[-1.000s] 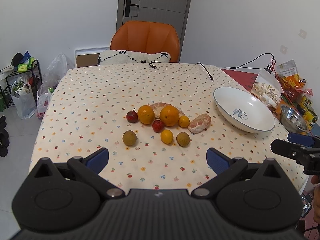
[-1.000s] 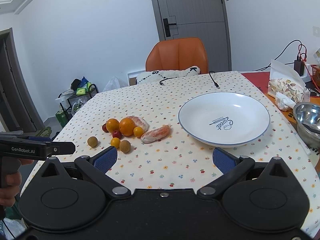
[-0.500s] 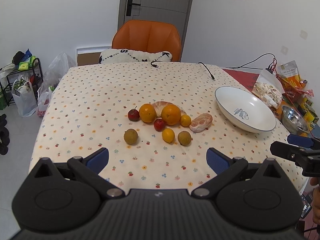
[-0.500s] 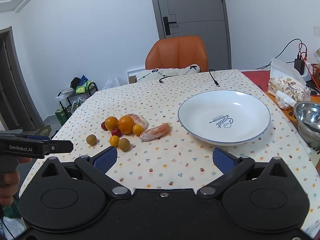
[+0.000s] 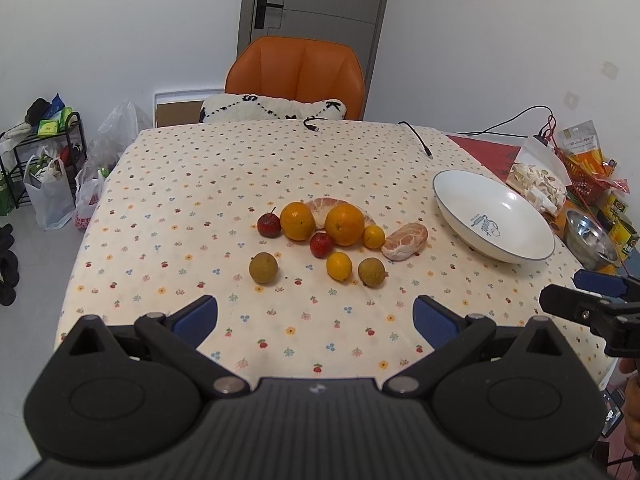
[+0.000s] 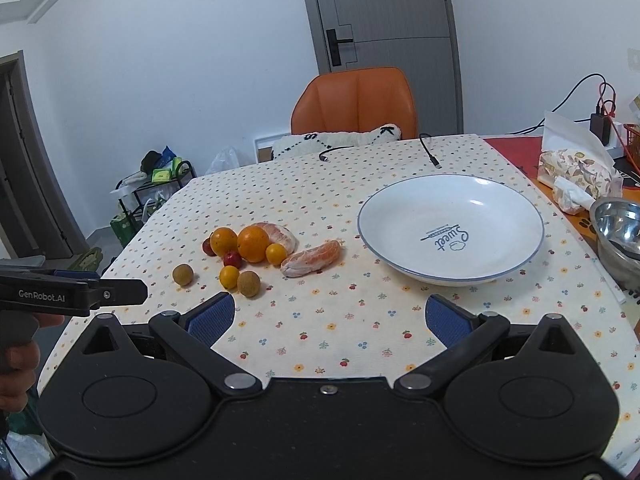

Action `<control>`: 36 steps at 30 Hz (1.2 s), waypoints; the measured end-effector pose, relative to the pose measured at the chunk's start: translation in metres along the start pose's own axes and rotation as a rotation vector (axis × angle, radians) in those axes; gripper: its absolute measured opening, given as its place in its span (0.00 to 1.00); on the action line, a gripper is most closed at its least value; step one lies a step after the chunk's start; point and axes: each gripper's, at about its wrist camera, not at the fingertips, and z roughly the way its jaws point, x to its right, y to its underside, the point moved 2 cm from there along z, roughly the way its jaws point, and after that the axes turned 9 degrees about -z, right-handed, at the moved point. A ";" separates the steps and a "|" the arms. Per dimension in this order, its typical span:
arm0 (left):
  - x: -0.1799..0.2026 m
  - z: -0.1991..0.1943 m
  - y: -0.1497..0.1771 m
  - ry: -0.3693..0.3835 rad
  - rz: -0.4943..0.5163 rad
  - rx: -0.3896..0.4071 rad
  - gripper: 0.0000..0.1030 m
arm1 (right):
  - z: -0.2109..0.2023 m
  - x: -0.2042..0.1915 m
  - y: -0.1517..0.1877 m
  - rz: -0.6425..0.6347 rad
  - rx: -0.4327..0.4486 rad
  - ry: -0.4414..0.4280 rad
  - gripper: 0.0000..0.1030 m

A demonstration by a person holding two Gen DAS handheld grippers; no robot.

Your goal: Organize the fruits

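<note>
The left gripper hangs above the near edge of the table with its fingers spread wide and nothing between them. The right gripper is in the same condition: fingers spread, empty.

The fruit cluster lies well ahead of the left fingertips, slightly toward the right finger. It holds two oranges, two peeled citrus pieces, small red fruits, small yellow fruits and two brown round fruits. From the right gripper, the cluster lies ahead of and beyond the left finger; the white plate lies ahead of the right finger. The plate holds no fruit, so sorting appears not yet begun.

Probable faults:
- Round fruit rolls. A finger that contacts a fruit off-centre is likely to push it away, possibly off the table.
- The fruits touch or nearly touch. Spread fingers lowered into the cluster are likely to knock the neighbours.
- The peeled pieces look soft. Excess closing force probably crushes them.
- The grippers are near each other. Simultaneous reaches toward the cluster risk a collision.
</note>
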 end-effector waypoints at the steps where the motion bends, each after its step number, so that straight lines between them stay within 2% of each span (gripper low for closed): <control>1: 0.000 0.001 0.000 0.000 -0.001 -0.001 1.00 | 0.000 -0.001 0.000 -0.002 0.000 -0.004 1.00; 13: -0.003 0.007 0.002 0.000 -0.002 -0.006 1.00 | 0.008 -0.005 0.002 -0.027 -0.002 -0.034 1.00; 30: -0.026 0.024 0.001 -0.003 -0.059 0.051 0.97 | 0.035 -0.008 0.001 -0.019 -0.018 -0.083 0.99; 36: -0.033 0.030 0.000 -0.010 -0.076 0.061 0.87 | 0.050 -0.016 -0.003 -0.017 -0.014 -0.119 0.88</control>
